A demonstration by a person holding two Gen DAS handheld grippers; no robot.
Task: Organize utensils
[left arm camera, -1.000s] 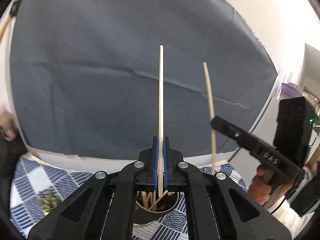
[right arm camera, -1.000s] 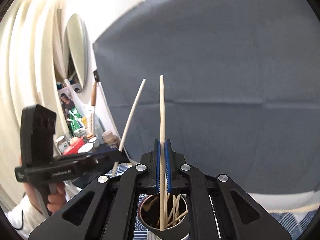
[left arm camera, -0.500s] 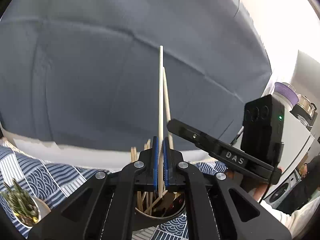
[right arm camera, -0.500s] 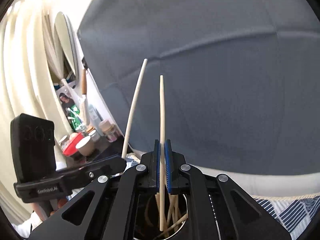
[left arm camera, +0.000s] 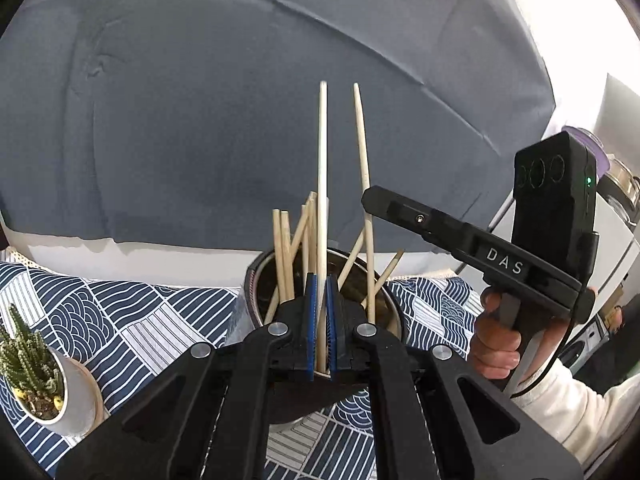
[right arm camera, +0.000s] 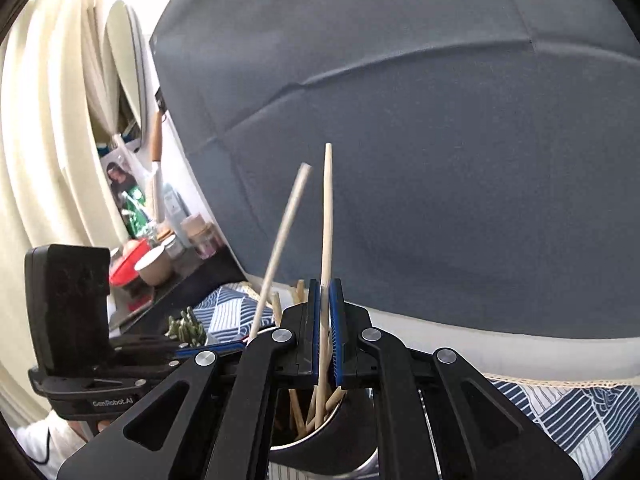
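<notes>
My left gripper [left arm camera: 320, 324] is shut on a pale chopstick [left arm camera: 322, 184] that stands upright over a metal cup [left arm camera: 256, 292] holding several chopsticks. My right gripper [right arm camera: 325, 336] has its blue pads a little apart around a second chopstick [right arm camera: 327, 216], whose lower end reaches into the same cup [right arm camera: 360, 440]. In the left wrist view the right gripper [left arm camera: 370, 200] comes in from the right with its chopstick [left arm camera: 362, 152] dipping into the cup. In the right wrist view the left gripper [right arm camera: 236, 346] and its chopstick [right arm camera: 284, 236] show at the left.
A small cactus in a white pot [left arm camera: 36, 376] stands on the blue patterned cloth [left arm camera: 140, 320] left of the cup. A grey cloth [left arm camera: 240, 120] hangs behind. A shelf with bowls and jars [right arm camera: 160, 256] lies at the far left.
Both grippers have tilted down and lowered over the cup. The right chopstick's lower end has gone into the cup and the right pads have parted slightly.
</notes>
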